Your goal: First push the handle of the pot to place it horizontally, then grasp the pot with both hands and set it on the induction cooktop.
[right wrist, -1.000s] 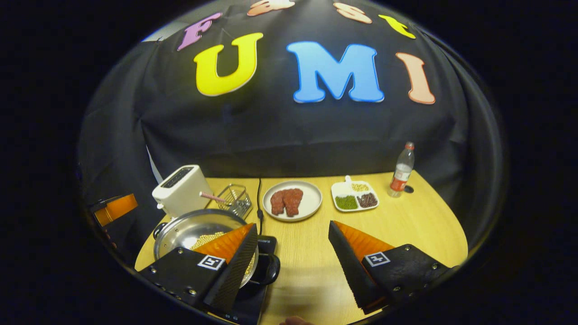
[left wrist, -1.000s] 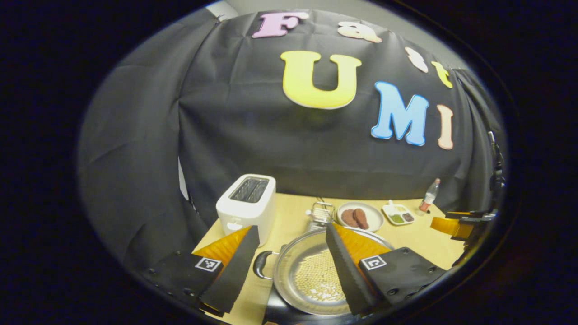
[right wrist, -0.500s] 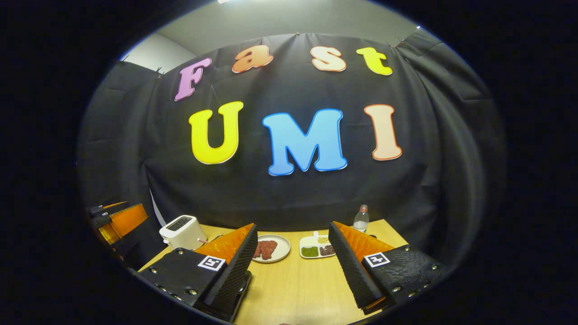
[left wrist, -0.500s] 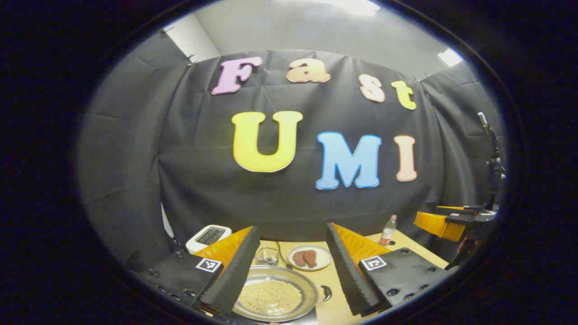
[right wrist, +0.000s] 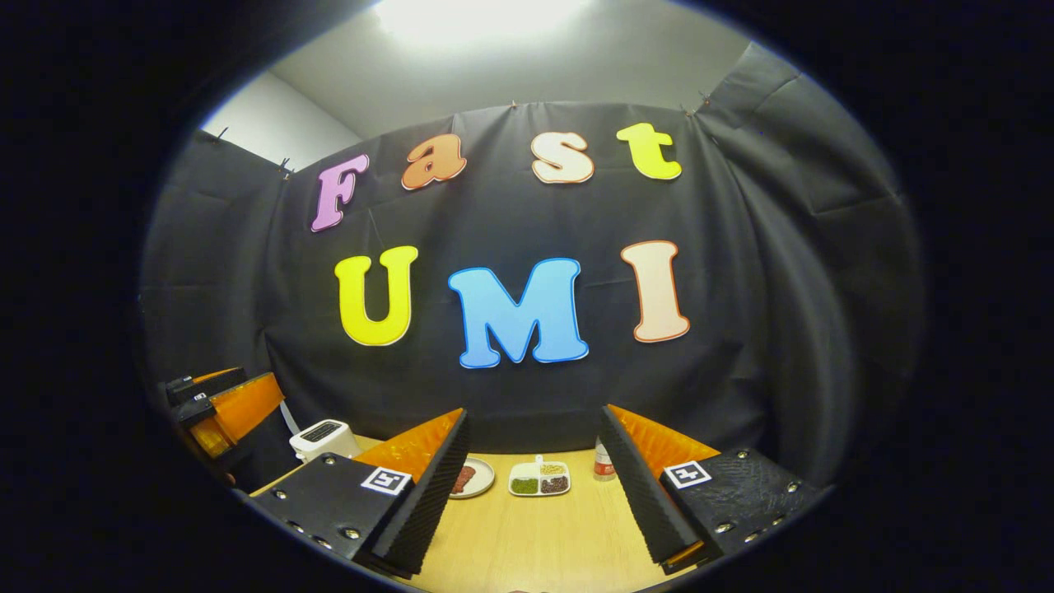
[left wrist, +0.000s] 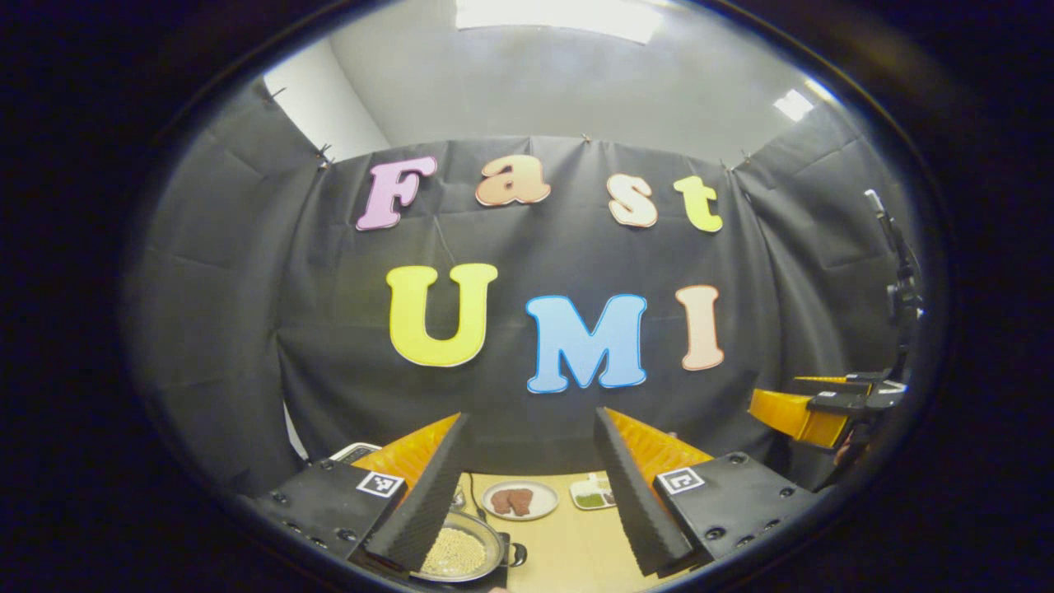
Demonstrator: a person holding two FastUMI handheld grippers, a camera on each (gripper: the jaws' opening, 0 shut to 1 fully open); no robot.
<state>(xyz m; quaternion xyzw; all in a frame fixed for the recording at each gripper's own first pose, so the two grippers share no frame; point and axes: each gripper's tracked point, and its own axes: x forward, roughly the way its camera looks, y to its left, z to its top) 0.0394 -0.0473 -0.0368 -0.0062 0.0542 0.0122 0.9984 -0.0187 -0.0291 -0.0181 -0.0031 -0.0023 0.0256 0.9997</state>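
Observation:
A steel pot (left wrist: 458, 550) holding pale beans sits low in the left gripper view, far below my left gripper (left wrist: 531, 413). One of its dark loop handles (left wrist: 518, 553) points to the right. A dark slab, the cooktop (left wrist: 504, 574), peeks out under the pot. My left gripper is open and holds nothing, well above the table. My right gripper (right wrist: 533, 410) is also open and holds nothing, high over the wooden table (right wrist: 527, 535). Each gripper appears at the edge of the other's view: the right gripper (left wrist: 811, 412) and the left gripper (right wrist: 222, 408).
A white toaster (right wrist: 321, 439) stands at the back left of the table. A plate of meat (left wrist: 520, 500) and a divided dish of beans (right wrist: 539, 479) lie along the back. A bottle (right wrist: 603, 465) is partly hidden behind my right finger.
Both grippers have risen and drawn back from the pot, tilting up toward the wall. The table items have shrunk toward the bottom of both views. Both grippers stay open.

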